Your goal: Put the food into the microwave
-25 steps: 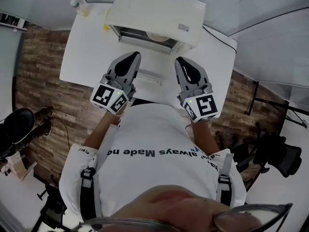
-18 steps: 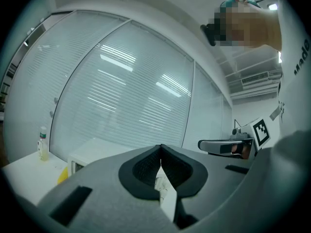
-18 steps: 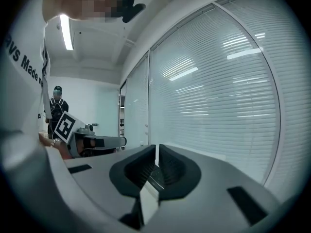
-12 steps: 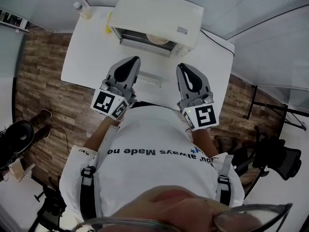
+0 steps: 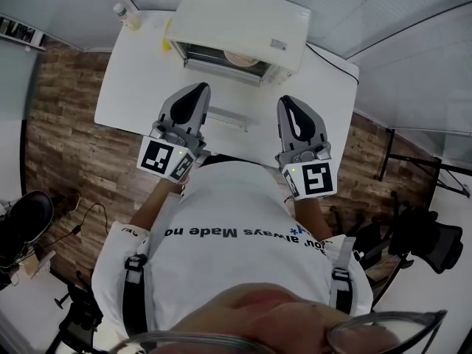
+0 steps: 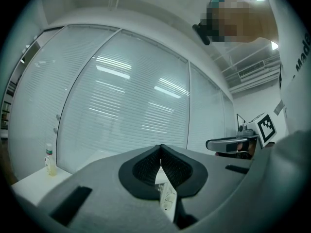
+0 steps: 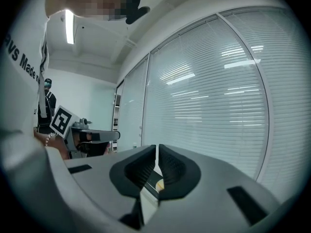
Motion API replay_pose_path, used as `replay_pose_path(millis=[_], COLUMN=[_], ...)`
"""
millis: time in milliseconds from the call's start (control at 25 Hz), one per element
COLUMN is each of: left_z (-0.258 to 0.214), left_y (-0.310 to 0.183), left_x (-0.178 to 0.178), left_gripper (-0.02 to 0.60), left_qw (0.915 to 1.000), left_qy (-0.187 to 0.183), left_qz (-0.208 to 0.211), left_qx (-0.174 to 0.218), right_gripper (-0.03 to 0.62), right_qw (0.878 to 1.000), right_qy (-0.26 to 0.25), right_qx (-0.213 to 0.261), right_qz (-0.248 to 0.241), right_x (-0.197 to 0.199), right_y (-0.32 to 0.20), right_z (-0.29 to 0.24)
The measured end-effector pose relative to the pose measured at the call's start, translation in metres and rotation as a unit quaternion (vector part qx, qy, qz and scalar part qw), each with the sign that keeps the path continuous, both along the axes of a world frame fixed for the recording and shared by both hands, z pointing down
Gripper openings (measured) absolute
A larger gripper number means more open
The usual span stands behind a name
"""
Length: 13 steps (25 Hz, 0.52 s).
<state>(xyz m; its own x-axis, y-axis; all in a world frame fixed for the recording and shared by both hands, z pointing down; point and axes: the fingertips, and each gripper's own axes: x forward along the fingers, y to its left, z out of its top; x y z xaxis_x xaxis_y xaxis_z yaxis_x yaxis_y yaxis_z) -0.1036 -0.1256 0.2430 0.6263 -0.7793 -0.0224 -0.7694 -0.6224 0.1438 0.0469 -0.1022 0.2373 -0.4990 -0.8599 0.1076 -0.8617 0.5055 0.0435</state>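
The white microwave [image 5: 237, 19] stands at the back of the white table [image 5: 136, 76], its front open. A round plate of food [image 5: 240, 56] sits inside it. In the head view both grippers are held up in front of the person's chest, short of the opening. My left gripper [image 5: 198, 88] is shut with nothing in it, and its own view shows the pads [image 6: 146, 166] meeting. My right gripper [image 5: 288, 100] is shut and holds nothing either. In the right gripper view, a sliver of the plate [image 7: 159, 183] shows below its jaws.
A small bottle [image 5: 122, 12] stands at the table's back left corner, and a yellow item [image 5: 164, 43] lies beside the microwave. A black cable [image 5: 335, 56] runs off to the right. Wood floor and chairs surround the table, with blinds behind it.
Both grippers have drawn back slightly from the microwave toward the person, the right one also shifting to the right. Both stayed shut.
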Motion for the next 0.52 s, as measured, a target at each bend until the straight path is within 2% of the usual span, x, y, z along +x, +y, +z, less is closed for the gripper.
replay_pose_path(millis=[520], left_z=[0.0057], left_y=[-0.0009], left_x=[-0.0009], left_gripper=[0.011], left_qw=[0.9999], left_qy=[0.009], left_qz=[-0.001], left_qx=[-0.011], right_gripper=[0.023], right_qw=[1.000], right_qy=[0.004], right_qx=[0.003], right_qz=[0.004], right_x=[-0.0025], right_y=[-0.0017], right_z=[0.0006])
